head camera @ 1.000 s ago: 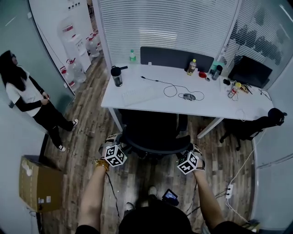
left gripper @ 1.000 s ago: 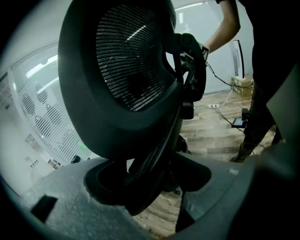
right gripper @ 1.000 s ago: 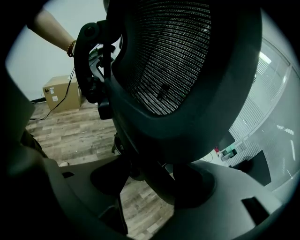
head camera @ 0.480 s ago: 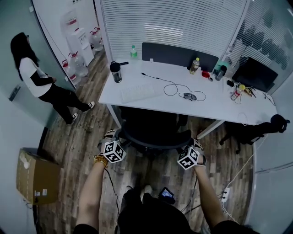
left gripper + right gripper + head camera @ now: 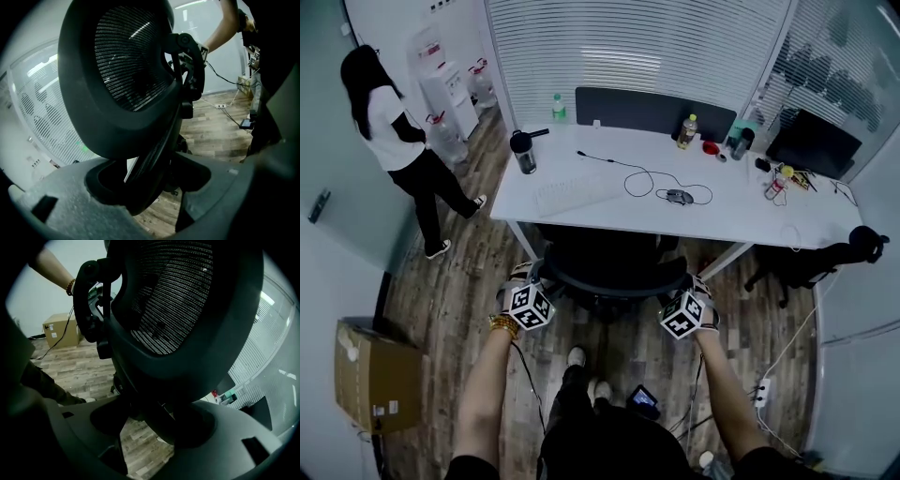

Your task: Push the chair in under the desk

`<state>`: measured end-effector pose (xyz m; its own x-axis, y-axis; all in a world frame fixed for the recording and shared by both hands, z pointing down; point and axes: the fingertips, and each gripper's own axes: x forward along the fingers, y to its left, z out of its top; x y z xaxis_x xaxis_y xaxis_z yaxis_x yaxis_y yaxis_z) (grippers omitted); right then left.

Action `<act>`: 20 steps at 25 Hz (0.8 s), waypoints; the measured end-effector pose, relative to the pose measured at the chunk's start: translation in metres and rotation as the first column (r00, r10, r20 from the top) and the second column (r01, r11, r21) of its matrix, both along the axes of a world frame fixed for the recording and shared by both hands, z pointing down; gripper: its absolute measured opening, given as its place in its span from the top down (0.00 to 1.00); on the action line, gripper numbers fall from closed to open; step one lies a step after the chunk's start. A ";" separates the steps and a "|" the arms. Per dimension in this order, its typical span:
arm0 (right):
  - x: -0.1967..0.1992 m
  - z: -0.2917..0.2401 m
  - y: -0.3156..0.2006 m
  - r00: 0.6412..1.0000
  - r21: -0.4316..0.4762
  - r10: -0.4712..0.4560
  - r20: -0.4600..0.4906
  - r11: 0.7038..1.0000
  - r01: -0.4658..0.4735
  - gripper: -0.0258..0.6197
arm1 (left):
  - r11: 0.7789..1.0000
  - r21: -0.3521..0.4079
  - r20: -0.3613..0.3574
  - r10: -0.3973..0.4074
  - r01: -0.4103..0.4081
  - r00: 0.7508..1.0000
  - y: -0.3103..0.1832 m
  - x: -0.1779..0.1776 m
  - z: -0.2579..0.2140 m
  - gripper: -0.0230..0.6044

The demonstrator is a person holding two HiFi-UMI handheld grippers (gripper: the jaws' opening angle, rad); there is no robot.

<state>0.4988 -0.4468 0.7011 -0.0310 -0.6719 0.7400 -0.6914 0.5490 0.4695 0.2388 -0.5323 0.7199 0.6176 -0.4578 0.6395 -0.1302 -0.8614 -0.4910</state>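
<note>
A black mesh office chair (image 5: 609,267) stands at the front edge of the white desk (image 5: 750,220), its seat partly under the top. My left gripper (image 5: 534,278) is at the left end of the backrest's top rim and my right gripper (image 5: 686,286) at the right end. In the left gripper view the backrest (image 5: 126,70) fills the picture and its dark rim runs down between the jaws of the left gripper (image 5: 150,187), touching both. The right gripper view shows the same backrest (image 5: 187,301) with its rim wedged between the right gripper's (image 5: 154,423) jaws.
A person (image 5: 389,131) stands at the back left beside water dispensers (image 5: 441,84). A cardboard box (image 5: 370,375) sits on the floor at left. A second black chair (image 5: 811,262) is at the right. A keyboard (image 5: 572,195), mouse, cable and bottles lie on the desk.
Both grippers and the chair have moved toward the desk, and more of the seat is under the top. The person at left has walked toward the back of the room.
</note>
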 end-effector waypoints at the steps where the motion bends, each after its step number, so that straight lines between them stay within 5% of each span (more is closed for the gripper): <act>1: 0.002 0.000 -0.003 1.000 0.000 0.005 0.001 1.000 -0.005 0.51 | 1.000 -0.001 0.001 0.004 -0.004 1.000 -0.004 0.002 0.000 0.50; 20: 0.029 0.001 -0.058 0.998 0.007 0.064 -0.004 0.998 -0.064 0.50 | 0.997 0.007 0.016 0.072 -0.072 0.997 -0.072 0.032 -0.003 0.51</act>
